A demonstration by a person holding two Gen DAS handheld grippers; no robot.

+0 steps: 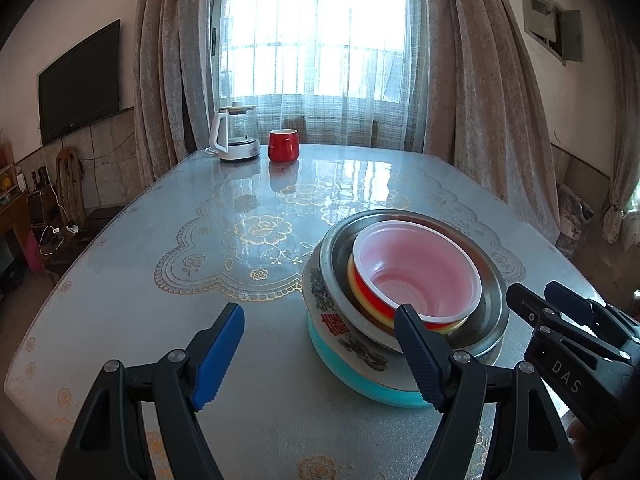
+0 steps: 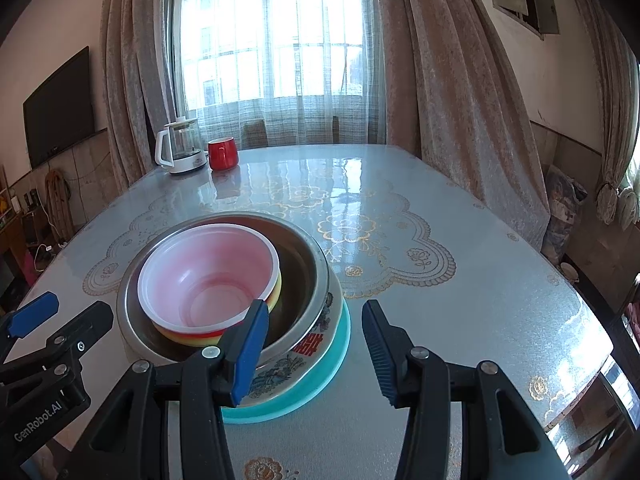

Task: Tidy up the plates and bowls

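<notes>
Jaws wide on both grippers, empty, beside stacked bowls (image 1: 416, 276), seemingly untouched

We list a white-rimmed pink bowl (image 1: 416, 268) with red and yellow bands, silver metal basin (image 1: 490, 312), floral plate (image 1: 344, 332) with red characters, teal plate (image 1: 360, 380), grey tablecloth (image 1: 200, 248) with gold lace-flower print, red mug (image 1: 283, 145).

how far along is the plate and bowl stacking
Looks nearly done: the plastic bowl sits in the steel bowl, on the patterned plate and teal plate. Both tongs, left and right, are open and empty. No loose dishes remain in view.
</notes>
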